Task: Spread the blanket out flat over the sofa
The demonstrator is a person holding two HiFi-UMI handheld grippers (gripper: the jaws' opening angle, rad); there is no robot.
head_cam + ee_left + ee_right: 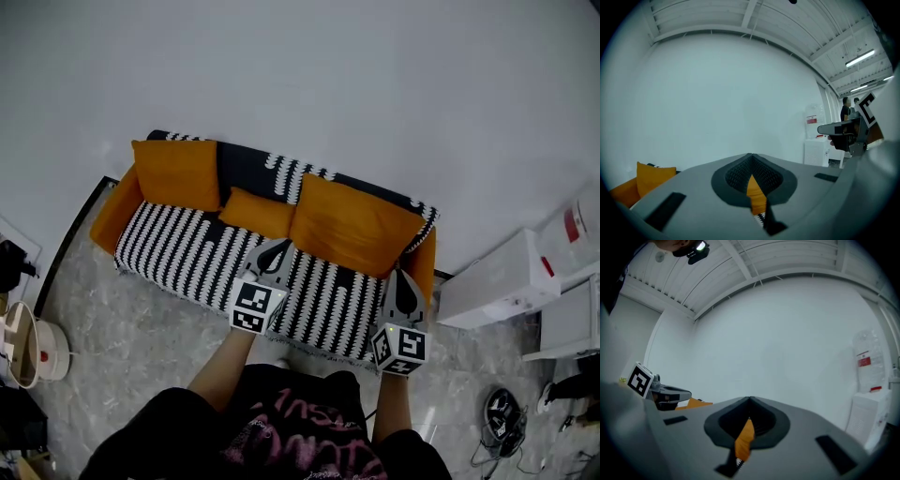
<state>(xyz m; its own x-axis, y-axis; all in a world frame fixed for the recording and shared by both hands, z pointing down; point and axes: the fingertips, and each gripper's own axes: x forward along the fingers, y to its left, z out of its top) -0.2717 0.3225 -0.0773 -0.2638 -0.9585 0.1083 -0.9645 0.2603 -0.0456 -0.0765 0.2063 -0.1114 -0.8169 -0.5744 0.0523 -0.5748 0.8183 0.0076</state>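
Note:
A black-and-white striped blanket (187, 248) lies over the seat and back of an orange sofa (112, 217). Three orange cushions (352, 225) rest on it against the back. My left gripper (272, 247) hovers over the front middle of the seat, its jaws together with nothing held. My right gripper (403, 276) hangs above the sofa's right front corner, also shut and empty. In the left gripper view the gripper (751, 161) shows only a thin slit, with orange and stripes behind it. The right gripper view shows the same narrow slit in the gripper (749, 405).
White boxes (497, 281) stand on the floor right of the sofa, with cables (502, 417) near them. A round white object (33, 347) sits at the left. A plain white wall rises behind the sofa. People stand far off (846, 110).

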